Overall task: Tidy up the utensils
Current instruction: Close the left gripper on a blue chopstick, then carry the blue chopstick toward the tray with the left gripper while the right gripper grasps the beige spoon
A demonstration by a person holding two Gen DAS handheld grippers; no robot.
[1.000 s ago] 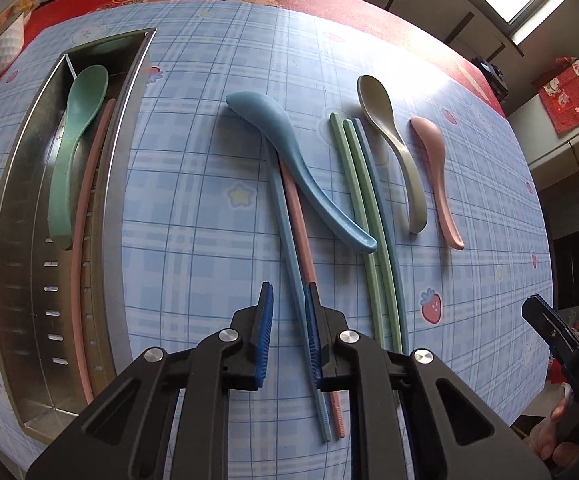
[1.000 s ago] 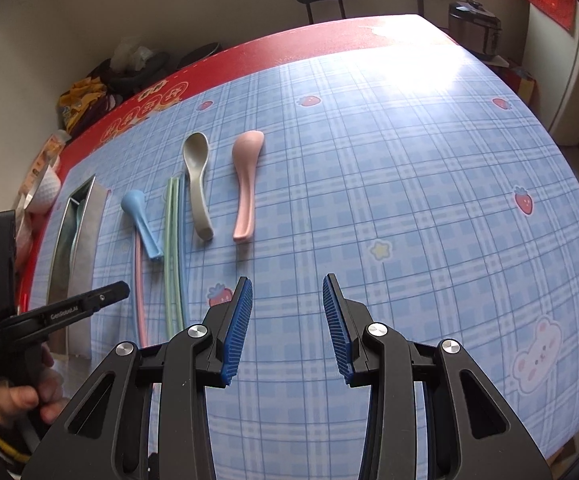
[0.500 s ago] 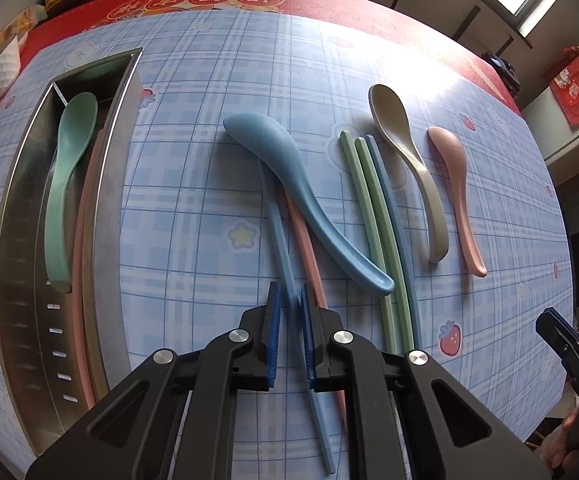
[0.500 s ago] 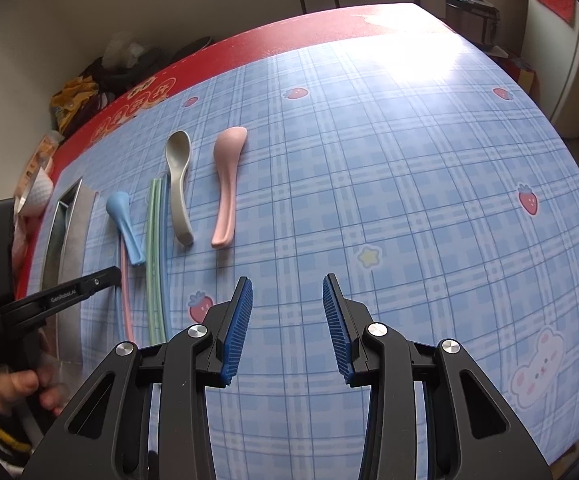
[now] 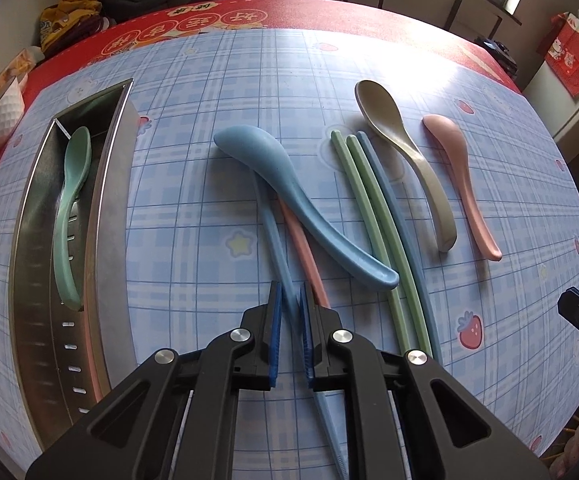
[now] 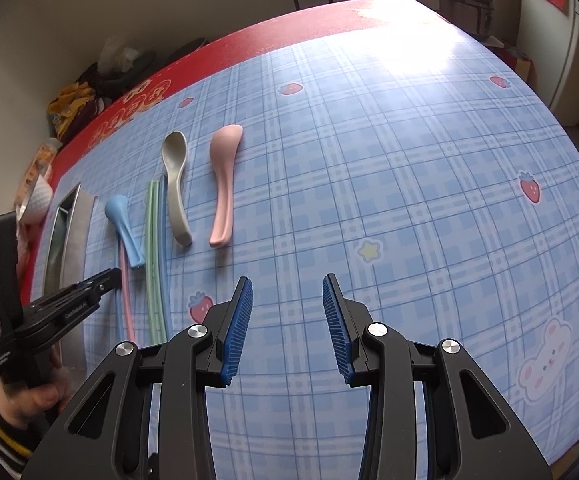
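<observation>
Left gripper point(image 5: 290, 312): jaws narrowed from apart to clamped on blue chopstick point(image 5: 275, 236). Pickup for metal tray point(image 5: 107, 184) judged begun. Right gripper point(image 6: 287, 312): half open, empty.

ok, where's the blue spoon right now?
In the left wrist view the blue spoon lies mid-table, across a blue chopstick and a pink chopstick, between the metal tray and the green chopsticks.

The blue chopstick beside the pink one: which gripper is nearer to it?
Left. The left gripper is shut on the blue chopstick; the right gripper hangs open, off to its right.
</observation>
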